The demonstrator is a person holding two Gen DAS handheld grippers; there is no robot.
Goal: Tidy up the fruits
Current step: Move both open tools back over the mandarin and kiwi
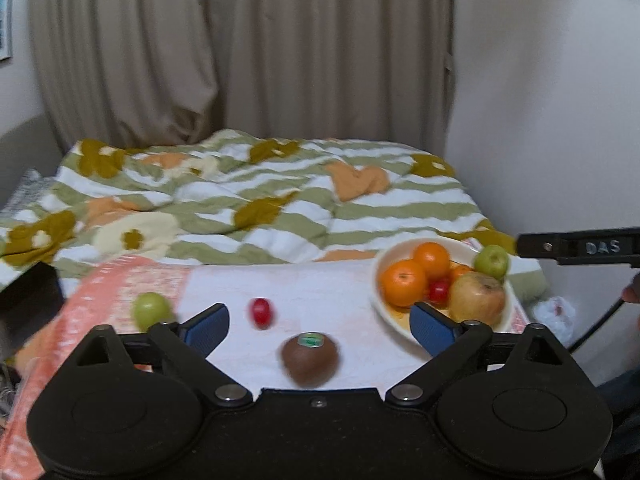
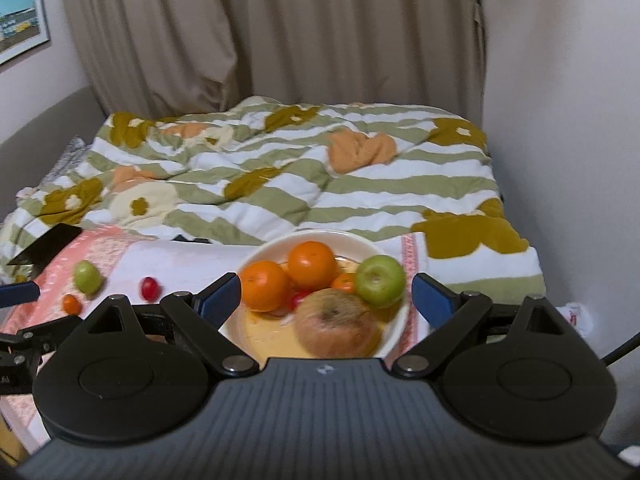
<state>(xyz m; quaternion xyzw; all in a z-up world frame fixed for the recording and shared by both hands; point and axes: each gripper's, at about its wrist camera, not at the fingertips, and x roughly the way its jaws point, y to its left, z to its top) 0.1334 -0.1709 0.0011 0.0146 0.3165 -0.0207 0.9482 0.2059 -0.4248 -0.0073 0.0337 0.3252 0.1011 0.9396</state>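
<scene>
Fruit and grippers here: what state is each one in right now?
Left gripper: open, empty.
Right gripper: open, empty.
Bowl: upright, holding fruit.
Green apple: in the bowl, at its rim.
Kiwi: loose on the cloth.
Red fruit: loose on the cloth.
Small green fruit: loose on the cloth.

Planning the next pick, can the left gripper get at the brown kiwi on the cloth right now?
Probably yes. The brown round kiwi lies alone on the white cloth, just ahead of the left gripper, whose jaws stand wide open with nothing between.
</scene>
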